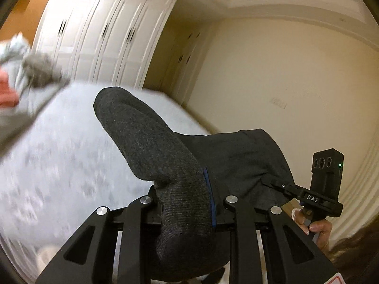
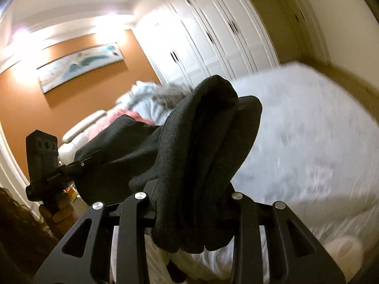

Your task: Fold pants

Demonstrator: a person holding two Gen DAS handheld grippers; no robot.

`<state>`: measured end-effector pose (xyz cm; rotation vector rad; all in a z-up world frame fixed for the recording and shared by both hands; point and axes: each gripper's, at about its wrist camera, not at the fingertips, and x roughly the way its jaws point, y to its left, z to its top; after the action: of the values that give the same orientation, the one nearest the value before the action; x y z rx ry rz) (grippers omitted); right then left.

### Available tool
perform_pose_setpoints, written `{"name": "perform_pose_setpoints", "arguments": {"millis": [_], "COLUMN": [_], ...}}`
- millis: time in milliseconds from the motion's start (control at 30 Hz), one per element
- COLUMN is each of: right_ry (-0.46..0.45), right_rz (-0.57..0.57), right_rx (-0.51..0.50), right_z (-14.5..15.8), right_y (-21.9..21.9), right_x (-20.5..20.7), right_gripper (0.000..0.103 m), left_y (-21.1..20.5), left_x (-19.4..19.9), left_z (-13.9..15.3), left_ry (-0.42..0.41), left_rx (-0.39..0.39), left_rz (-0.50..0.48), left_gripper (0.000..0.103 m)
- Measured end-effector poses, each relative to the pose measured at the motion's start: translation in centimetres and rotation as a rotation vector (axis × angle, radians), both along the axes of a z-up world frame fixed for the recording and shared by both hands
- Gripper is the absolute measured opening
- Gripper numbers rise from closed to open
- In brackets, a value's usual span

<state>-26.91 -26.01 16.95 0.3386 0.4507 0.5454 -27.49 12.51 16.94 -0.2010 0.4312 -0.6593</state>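
Left gripper [image 1: 187, 209]: jaws pinch a bunched fold of the dark grey pants [image 1: 151, 142] at lower centre of the left wrist view; the cloth rises toward frame centre, above the pale bed [image 1: 71, 146]. Right gripper [image 2: 191, 208]: jaws pinch another thick fold of the pants [image 2: 203, 142] at lower centre of the right wrist view; fabric spans to the other gripper at left. A heap of clothes [image 1: 21, 71] lies at upper left; white wardrobe doors [image 2: 213, 35] stand behind.
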Motion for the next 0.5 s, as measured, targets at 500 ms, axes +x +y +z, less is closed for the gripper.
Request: {"name": "perform_pose_setpoints", "arguments": {"millis": [500], "right_ry": [-0.539], "right_rz": [-0.017], "right_rx": [-0.009], "right_z": [16.8], "right_y": [-1.3], "right_x": [-0.8], "right_gripper": [0.033], "left_y": [0.4], "left_x": [-3.3], "left_z": [15.9], "left_ry": [-0.508], "left_rx": [-0.112], "left_rz": [-0.010], "left_gripper": [0.023]}}
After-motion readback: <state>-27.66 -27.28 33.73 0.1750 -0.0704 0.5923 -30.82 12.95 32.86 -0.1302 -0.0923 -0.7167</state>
